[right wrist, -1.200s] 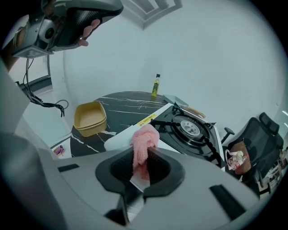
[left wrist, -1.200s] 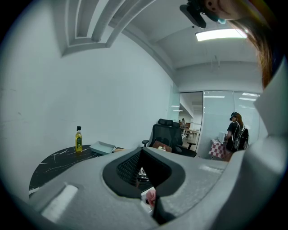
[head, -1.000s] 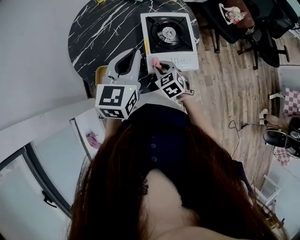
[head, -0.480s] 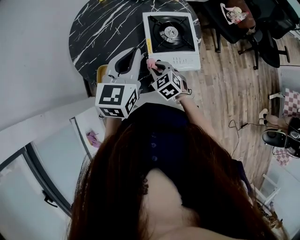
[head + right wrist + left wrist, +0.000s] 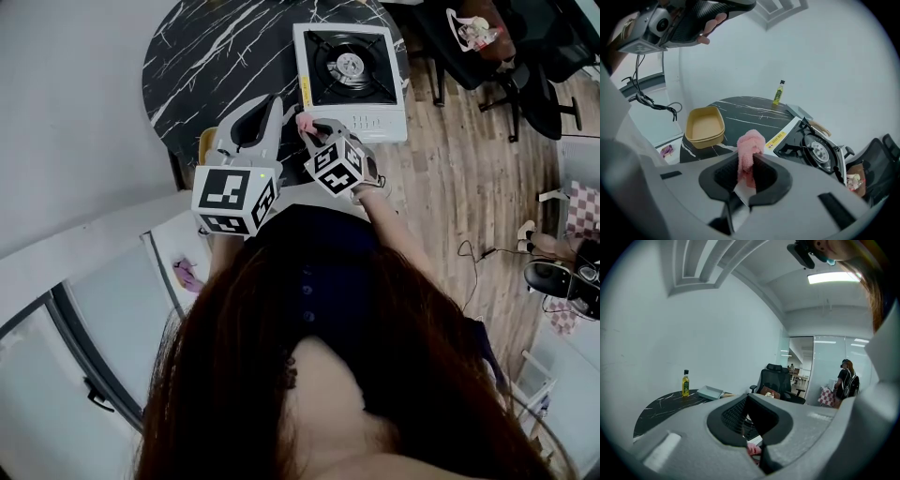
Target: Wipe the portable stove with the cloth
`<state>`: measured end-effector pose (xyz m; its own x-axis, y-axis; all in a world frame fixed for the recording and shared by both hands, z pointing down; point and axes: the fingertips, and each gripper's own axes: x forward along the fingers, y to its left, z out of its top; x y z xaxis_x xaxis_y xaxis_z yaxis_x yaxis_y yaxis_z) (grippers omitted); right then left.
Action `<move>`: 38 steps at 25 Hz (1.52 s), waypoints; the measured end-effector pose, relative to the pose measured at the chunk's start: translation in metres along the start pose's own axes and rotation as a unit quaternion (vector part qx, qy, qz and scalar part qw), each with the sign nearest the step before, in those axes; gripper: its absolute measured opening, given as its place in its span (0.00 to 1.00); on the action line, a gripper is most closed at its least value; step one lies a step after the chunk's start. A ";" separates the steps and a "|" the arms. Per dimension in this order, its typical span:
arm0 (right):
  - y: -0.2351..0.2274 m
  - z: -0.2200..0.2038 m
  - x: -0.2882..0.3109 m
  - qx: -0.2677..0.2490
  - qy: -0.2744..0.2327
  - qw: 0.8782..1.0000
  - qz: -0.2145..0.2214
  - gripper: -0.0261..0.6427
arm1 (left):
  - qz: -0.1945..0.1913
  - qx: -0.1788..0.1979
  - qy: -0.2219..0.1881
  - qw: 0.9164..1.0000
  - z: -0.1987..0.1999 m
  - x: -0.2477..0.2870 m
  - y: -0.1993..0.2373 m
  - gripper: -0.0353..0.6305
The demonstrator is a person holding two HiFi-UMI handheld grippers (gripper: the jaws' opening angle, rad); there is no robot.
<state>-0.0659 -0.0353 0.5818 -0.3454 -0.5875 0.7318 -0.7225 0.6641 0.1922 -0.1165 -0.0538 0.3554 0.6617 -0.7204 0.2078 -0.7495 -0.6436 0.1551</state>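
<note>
The portable stove (image 5: 349, 80), white with a black burner top, stands on the dark marble table (image 5: 216, 56). My right gripper (image 5: 312, 129) is shut on a pink cloth (image 5: 306, 122) and hovers at the stove's near left corner. In the right gripper view the cloth (image 5: 751, 143) sticks up from the right gripper (image 5: 750, 161), with the stove (image 5: 813, 150) ahead to the right. My left gripper (image 5: 270, 101) hangs over the table's near edge, left of the cloth, shut and empty. In the left gripper view the left gripper (image 5: 751, 427) hides most of the table.
A yellow tray (image 5: 705, 124) sits at the table's near left edge, partly under my left gripper. At the far side stand an oil bottle (image 5: 778, 93) and a pale tray (image 5: 710, 392). Black office chairs (image 5: 525, 66) stand on the wood floor to the right. A person (image 5: 846, 378) stands far off.
My right gripper has carried the pink cloth leftward along the stove's front edge to its near left corner. The left gripper has stayed in place.
</note>
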 end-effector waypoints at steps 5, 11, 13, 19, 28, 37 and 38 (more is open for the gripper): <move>-0.006 0.002 0.006 0.007 0.016 1.000 -0.005 0.13 | 0.001 0.003 0.001 1.000 0.001 -0.002 0.009 0.07; -0.013 0.006 0.011 0.005 0.034 0.999 -0.010 0.13 | 0.005 0.005 0.001 1.000 0.006 -0.002 0.019 0.07; -0.016 0.007 0.013 0.005 0.039 0.999 -0.011 0.13 | 0.005 0.007 0.002 1.000 0.007 -0.002 0.021 0.07; -0.023 0.011 0.019 -0.010 0.060 0.998 -0.020 0.13 | 0.006 0.008 0.004 1.000 0.008 -0.001 0.026 0.07; -0.034 0.017 0.028 -0.058 0.091 0.993 -0.045 0.12 | 0.009 0.006 0.006 1.000 0.007 0.002 0.037 0.07; -0.042 0.020 0.033 -0.064 0.111 0.990 -0.053 0.12 | 0.004 0.002 0.009 1.000 0.008 0.007 0.041 0.07; -0.042 0.021 0.034 -0.066 0.115 0.990 -0.054 0.12 | 0.004 0.002 0.009 1.000 0.008 0.008 0.043 0.07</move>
<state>-0.0597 -0.0926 0.5852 -0.1134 -0.5475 0.8291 -0.6576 0.6669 0.3504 -0.1435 -0.0890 0.3559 0.6550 -0.7209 0.2263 -0.7547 -0.6389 0.1493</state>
